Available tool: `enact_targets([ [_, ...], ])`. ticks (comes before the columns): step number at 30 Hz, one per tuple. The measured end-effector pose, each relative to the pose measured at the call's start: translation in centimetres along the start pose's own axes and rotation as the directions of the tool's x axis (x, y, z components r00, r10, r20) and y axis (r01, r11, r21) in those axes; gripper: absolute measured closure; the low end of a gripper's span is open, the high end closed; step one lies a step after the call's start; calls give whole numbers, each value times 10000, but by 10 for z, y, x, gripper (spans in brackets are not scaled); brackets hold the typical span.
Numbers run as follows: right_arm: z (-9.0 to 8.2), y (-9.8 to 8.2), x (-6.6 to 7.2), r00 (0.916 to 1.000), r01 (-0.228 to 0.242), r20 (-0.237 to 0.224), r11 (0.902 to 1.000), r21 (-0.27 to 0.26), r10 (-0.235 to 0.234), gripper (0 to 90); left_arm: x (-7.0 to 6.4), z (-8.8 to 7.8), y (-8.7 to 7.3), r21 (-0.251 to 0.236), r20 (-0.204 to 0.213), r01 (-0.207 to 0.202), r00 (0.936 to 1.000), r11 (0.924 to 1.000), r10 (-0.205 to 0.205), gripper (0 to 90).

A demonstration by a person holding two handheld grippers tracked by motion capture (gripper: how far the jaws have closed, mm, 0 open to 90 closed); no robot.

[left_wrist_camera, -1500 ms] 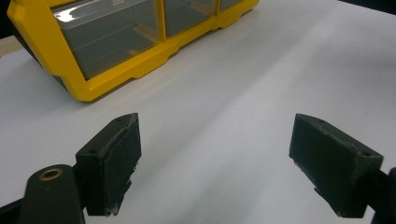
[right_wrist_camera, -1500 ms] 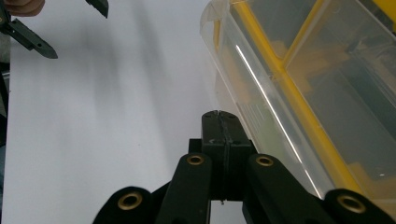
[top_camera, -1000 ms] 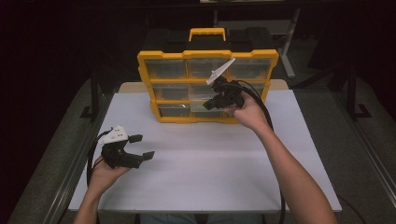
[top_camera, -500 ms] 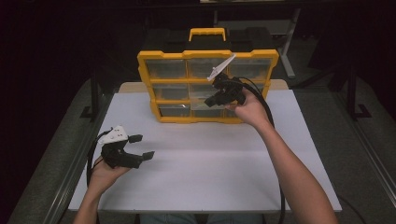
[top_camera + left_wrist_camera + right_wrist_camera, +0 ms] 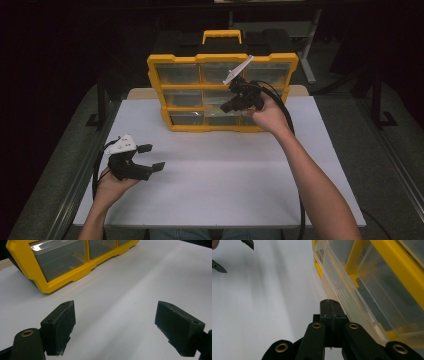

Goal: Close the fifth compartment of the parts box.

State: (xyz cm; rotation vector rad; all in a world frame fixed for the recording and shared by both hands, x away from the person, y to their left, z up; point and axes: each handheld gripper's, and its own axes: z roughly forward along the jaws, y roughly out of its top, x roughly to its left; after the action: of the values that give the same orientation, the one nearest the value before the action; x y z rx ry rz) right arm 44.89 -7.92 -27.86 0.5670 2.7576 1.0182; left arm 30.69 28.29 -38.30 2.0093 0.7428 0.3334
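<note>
At the far edge of the table [image 5: 215, 200] stands a yellow drawer box [image 5: 220, 92]. The right gripper [image 5: 226, 107], jaws pressed together on nothing, sits against a clear drawer [image 5: 342, 287] low on the box's front. The left gripper [image 5: 152, 157] rests well in front of the box, jaws wide apart. That drawer looks light, stiff and slick, likely brittle plastic; its front lip seems the place to hook or pinch.

Glossy yellow plastic organiser [image 5: 222, 92], clear drawers [image 5: 352, 290]
</note>
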Motion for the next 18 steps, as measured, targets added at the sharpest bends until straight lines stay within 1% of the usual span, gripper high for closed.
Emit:
enact_targets([
  [5,-3,-1,-4,9999,-57,145,10000,66,56,887,0,0,0,13,1,11,10000,10000,-11,163],
  [6,-4,-1,-3,9995,-301,98,9995,107,300,887,0,0,0,-30,7,29,10000,10000,-28,164],
  [7,-4,-2,-3,9993,-376,84,9992,99,376,887,0,0,0,-19,-2,9,10000,10000,-9,163],
  [8,-4,-2,-3,9994,-337,129,9994,116,335,887,0,0,0,-14,1,14,10000,10000,-14,163],
  [9,-5,-2,-4,9996,-160,247,9998,145,157,888,0,0,0,-11,1,7,10000,10000,-7,163],
  [10,-5,-2,-4,9995,-209,238,9997,148,205,887,0,0,0,-4,0,1,10000,10000,-1,163],
  [11,-5,-2,-5,9996,-117,274,9998,154,113,887,0,0,0,-11,4,6,10000,10000,-6,163],
  [14,-6,-2,-6,9995,-114,297,9998,160,109,888,0,-1,0,25,28,-2,10000,10000,2,163],
  [18,-6,-2,-7,9993,-155,354,9998,120,151,888,0,-1,0,-43,23,30,10000,10000,-29,164],
])
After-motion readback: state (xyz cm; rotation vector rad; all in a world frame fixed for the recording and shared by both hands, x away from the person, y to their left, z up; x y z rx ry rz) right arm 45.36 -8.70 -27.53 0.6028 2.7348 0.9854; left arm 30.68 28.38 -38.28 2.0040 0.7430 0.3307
